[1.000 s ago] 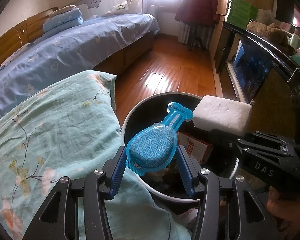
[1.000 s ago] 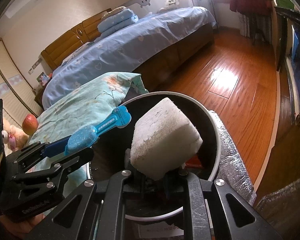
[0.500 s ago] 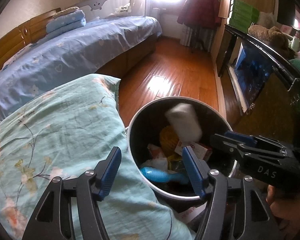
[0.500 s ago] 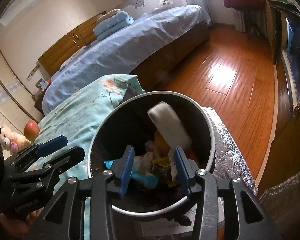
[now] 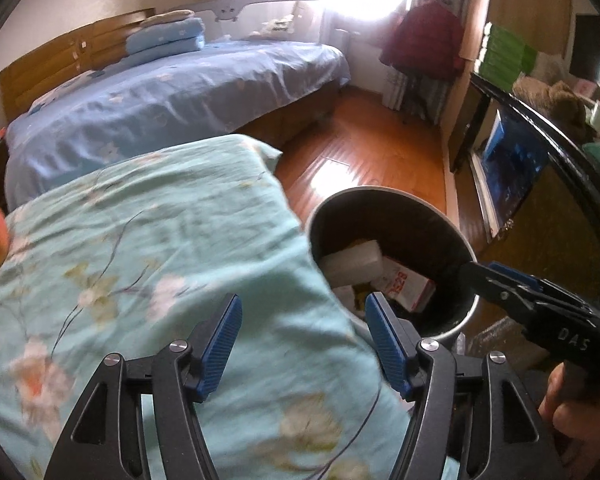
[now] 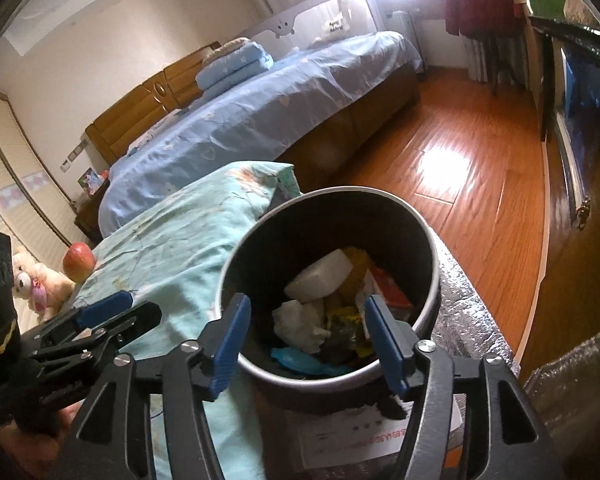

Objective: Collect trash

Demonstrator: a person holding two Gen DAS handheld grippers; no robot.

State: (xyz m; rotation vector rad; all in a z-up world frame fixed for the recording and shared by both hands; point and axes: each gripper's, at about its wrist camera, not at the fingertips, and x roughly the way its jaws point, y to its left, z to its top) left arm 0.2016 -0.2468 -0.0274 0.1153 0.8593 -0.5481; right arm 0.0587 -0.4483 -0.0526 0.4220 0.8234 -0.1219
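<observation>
Showing two hand-held grippers above a round trash bin [image 6: 428, 240] that is standing beside a surface draped in a floral teal cloth [image 5: 140, 248]. The right gripper [image 6: 306, 340] is hovering directly over the bin's mouth, its blue-padded jaws opening with nothing pinched between them; only the rubbish far below is showing through the gap. This placement is presumably letting anything released fall straight into the bin. The left gripper [image 5: 302, 344] is hanging over the cloth's edge, just beside the bin's rim, its jaws standing apart and empty.

The trash is lying inside the bin: a white foam block [image 6: 320, 278] is resting tilted on top of the heap, a crumpled white tissue [image 6: 300, 324] is sitting just below it, a blue plastic piece [image 6: 300, 360] is lying against the near wall, and a red-and-white carton [image 5: 404, 284] is leaning at the far side among yellowish wrappers.

A red apple [image 6: 78, 260] is sitting on the cloth, well apart from the bin, near a plush toy [image 6: 36, 284]; judging from the task, the hands are likely to be turning toward further rubbish.
</observation>
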